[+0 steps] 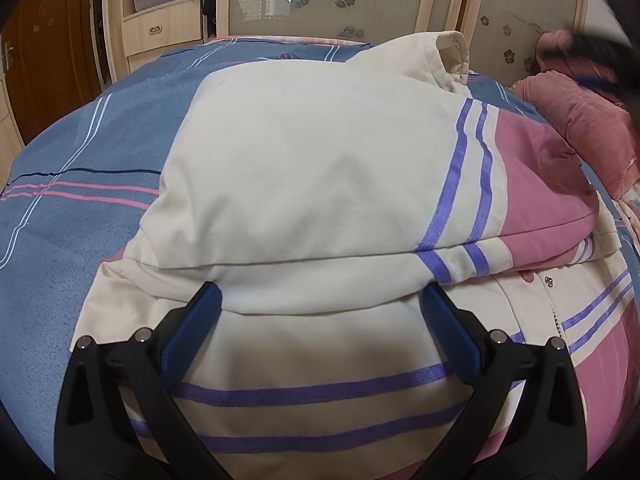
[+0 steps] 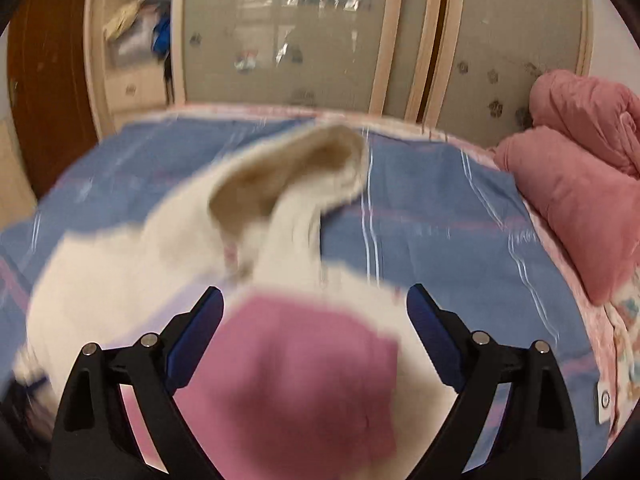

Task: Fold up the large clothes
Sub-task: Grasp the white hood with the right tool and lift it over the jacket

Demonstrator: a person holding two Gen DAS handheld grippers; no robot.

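Note:
A large cream jacket (image 1: 304,184) with purple stripes and pink panels lies folded over on the blue bed cover (image 1: 88,152). Its cuffed sleeve end (image 1: 452,56) sticks up at the far side. My left gripper (image 1: 320,300) is open, its blue pads either side of the folded edge, with nothing clamped. In the right wrist view, which is motion-blurred, the same jacket (image 2: 132,264) shows a pink panel (image 2: 304,360) under my right gripper (image 2: 316,304), open and above the cloth. The sleeve opening (image 2: 292,172) rises behind.
A rolled pink quilt (image 2: 576,200) lies at the right side of the bed. Wardrobe doors with flower patterns (image 1: 320,0) stand behind the bed, with drawers and shelves (image 1: 164,28) at the left. A dark blurred shape (image 1: 616,52) crosses the left view's upper right corner.

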